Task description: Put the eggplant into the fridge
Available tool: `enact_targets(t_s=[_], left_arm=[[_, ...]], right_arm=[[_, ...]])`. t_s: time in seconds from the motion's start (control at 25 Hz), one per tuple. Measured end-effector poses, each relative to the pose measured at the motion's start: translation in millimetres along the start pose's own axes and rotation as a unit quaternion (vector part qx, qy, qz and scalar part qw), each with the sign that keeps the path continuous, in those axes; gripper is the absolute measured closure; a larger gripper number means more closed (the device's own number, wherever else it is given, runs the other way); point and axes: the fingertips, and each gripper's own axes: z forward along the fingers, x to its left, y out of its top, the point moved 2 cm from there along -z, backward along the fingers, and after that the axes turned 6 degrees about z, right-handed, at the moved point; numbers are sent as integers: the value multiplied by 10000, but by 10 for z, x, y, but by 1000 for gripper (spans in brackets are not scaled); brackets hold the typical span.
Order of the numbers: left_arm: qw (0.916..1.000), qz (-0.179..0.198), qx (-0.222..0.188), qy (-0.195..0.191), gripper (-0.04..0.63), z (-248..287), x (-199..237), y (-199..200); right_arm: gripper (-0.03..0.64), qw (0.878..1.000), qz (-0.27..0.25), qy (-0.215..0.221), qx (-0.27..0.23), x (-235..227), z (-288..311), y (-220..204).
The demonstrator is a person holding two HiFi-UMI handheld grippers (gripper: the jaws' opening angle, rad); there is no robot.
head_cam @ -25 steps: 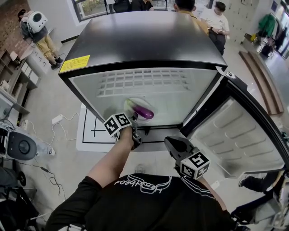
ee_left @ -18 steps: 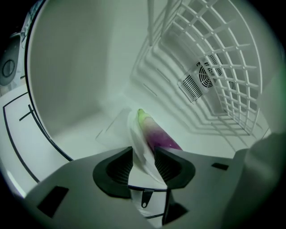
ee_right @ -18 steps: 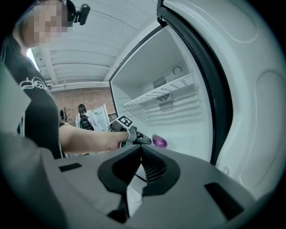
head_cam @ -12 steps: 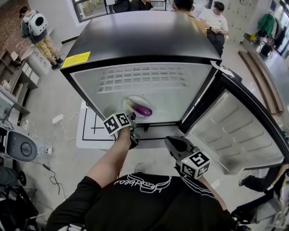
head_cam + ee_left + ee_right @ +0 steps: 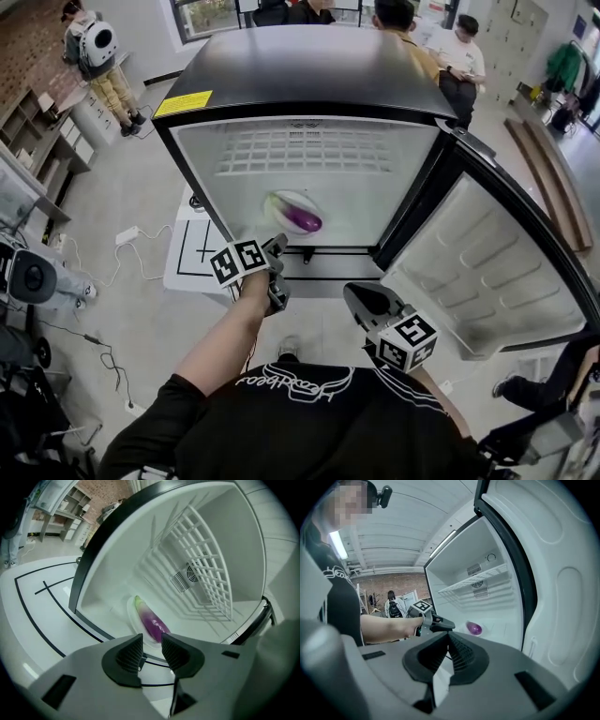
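The purple eggplant (image 5: 302, 218) lies on a white plate (image 5: 280, 202) on the fridge floor, also seen in the left gripper view (image 5: 153, 623) and small in the right gripper view (image 5: 474, 628). My left gripper (image 5: 278, 272) hovers just outside the fridge's front edge, short of the plate. It (image 5: 151, 646) is open with nothing between its pads. My right gripper (image 5: 361, 296) hangs lower right in front of the open door, and its jaws (image 5: 448, 641) are shut on nothing.
The black-topped fridge (image 5: 309, 66) stands open, its white door (image 5: 487, 272) swung out to the right. A wire shelf (image 5: 300, 150) spans the upper inside. Black tape lines mark a white floor mat (image 5: 192, 253). Several people stand behind the fridge.
My left gripper has drawn back from the plate to outside the fridge's front edge. The eggplant stays on the plate. The right gripper has barely shifted.
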Motion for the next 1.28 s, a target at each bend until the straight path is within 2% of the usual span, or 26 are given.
enact_targets(t_s=[0.12, 0.36, 0.52, 0.68, 0.88, 1.0, 1.2, 1.28], left_arm=[[9984, 284, -211, -431, 466, -212, -236, -34], [9878, 662, -534, -1304, 472, -670, -758, -250], [9792, 1105, -667, -1566, 578, -976, -1107, -452], [9686, 1292, -720, -1997, 586, -1266, -1503, -693], [9475, 2026, -697, -2373, 586, -1595, -1981, -1039], [9373, 2263, -779, -2534, 586, -1775, -2148, -1215], [9088, 3210, -859, -2521, 586, -2000, -2342, -1468], [9060, 3330, -738, -2507, 586, -2040, -2351, -1555]], right_arm=[[611, 10000, -35, 40, -8, 38, -111, -14], [611, 9998, -100, 153, -120, 134, -382, -18], [611, 9995, -192, 210, -168, 212, -621, -37], [611, 9992, -216, 285, -186, 276, -883, -48], [611, 9985, -273, 426, -211, 369, -1169, -82], [611, 9984, -238, 465, -223, 371, -1296, -123], [611, 9979, -198, 576, -229, 409, -1428, -147], [611, 9973, -229, 653, -233, 466, -1452, -147]])
